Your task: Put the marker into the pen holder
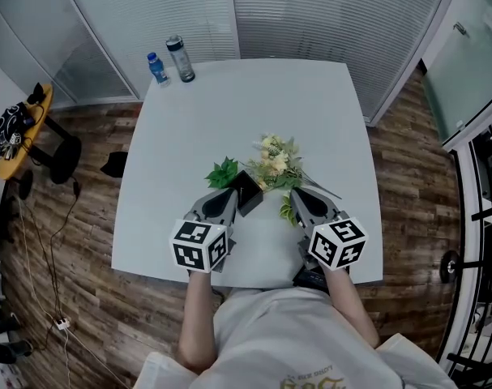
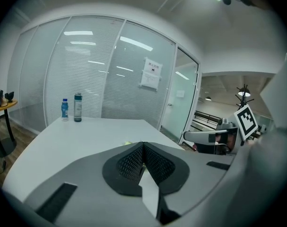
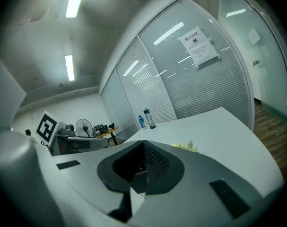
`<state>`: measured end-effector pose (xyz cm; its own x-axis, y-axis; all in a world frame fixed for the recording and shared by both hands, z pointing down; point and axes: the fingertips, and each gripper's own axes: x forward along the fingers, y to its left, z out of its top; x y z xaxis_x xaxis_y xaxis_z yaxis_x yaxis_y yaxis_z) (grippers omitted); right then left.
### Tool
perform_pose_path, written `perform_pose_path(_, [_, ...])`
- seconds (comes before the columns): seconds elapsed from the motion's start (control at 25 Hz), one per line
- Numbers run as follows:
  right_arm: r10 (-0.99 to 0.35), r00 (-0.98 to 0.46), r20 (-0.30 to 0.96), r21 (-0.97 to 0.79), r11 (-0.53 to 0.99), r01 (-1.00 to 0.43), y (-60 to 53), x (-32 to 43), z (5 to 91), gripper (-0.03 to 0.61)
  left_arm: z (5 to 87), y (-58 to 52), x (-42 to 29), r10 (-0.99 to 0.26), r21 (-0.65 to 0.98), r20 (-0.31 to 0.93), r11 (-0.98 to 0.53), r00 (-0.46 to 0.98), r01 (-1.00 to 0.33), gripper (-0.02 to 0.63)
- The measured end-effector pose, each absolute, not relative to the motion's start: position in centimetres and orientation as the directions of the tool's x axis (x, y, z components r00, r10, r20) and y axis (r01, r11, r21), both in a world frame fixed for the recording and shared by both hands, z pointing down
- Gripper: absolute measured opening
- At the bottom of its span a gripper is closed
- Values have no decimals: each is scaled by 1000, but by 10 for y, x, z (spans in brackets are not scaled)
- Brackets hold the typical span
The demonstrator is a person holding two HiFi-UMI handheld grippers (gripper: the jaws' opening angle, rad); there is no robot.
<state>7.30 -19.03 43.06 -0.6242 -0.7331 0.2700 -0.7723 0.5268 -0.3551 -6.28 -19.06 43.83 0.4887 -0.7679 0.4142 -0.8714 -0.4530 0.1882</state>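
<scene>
A black square pen holder (image 1: 247, 191) stands on the white table (image 1: 254, 104), in front of a bunch of artificial flowers (image 1: 274, 164). No marker shows in any view. My left gripper (image 1: 229, 199) sits just left of the holder, its tips almost at the holder's side. In the left gripper view its jaws (image 2: 143, 148) are shut, pads pressed together with nothing between. My right gripper (image 1: 298, 194) lies to the holder's right, beside the flower stems. The right gripper (image 3: 144, 148) also looks shut and empty. The holder's inside is hidden.
A blue bottle (image 1: 156, 67) and a grey bottle (image 1: 181, 59) stand at the table's far left corner. Glass partition walls close off the back. A yellow side table (image 1: 23, 128) with clutter stands on the wood floor to the left. The table's front edge is right under both grippers.
</scene>
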Motion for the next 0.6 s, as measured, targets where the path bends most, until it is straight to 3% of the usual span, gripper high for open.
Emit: perform_pose_path(0.6, [-746,-605,278,-354,506,-787,-196,79,432,15,445,-191,-65,-750,202,433,-460,500,-865,12])
